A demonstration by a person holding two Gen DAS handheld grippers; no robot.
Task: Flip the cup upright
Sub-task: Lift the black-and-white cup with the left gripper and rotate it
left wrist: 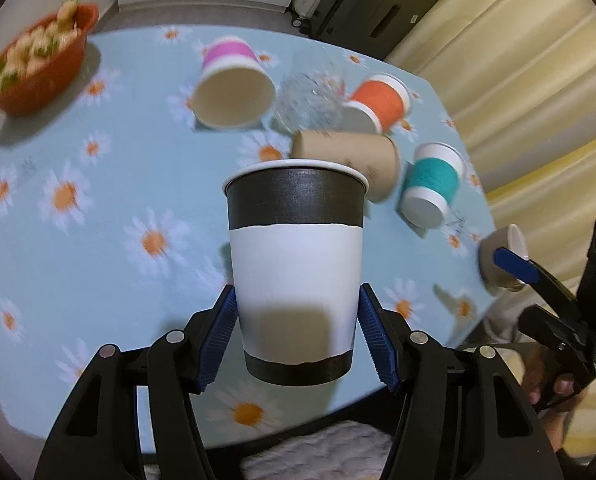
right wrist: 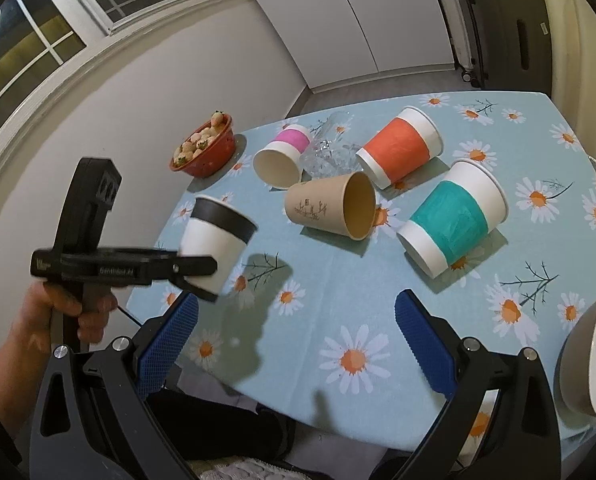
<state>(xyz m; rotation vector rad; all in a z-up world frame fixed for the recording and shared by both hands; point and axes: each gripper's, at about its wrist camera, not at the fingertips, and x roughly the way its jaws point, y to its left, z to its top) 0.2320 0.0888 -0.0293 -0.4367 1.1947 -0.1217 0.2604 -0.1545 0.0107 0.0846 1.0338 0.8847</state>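
My left gripper is shut on a white paper cup with black bands, holding it mouth-up above the near part of the daisy tablecloth. In the right wrist view the same cup hangs slightly tilted in the left gripper at the table's left edge. My right gripper is open and empty above the table's near edge. On their sides lie a pink cup, a brown cup, an orange cup and a teal cup.
A red bowl of strawberries stands at the far left of the table. A clear glass lies between the pink and orange cups. A grey bowl sits at the near right edge. A dark suitcase stands beyond the table.
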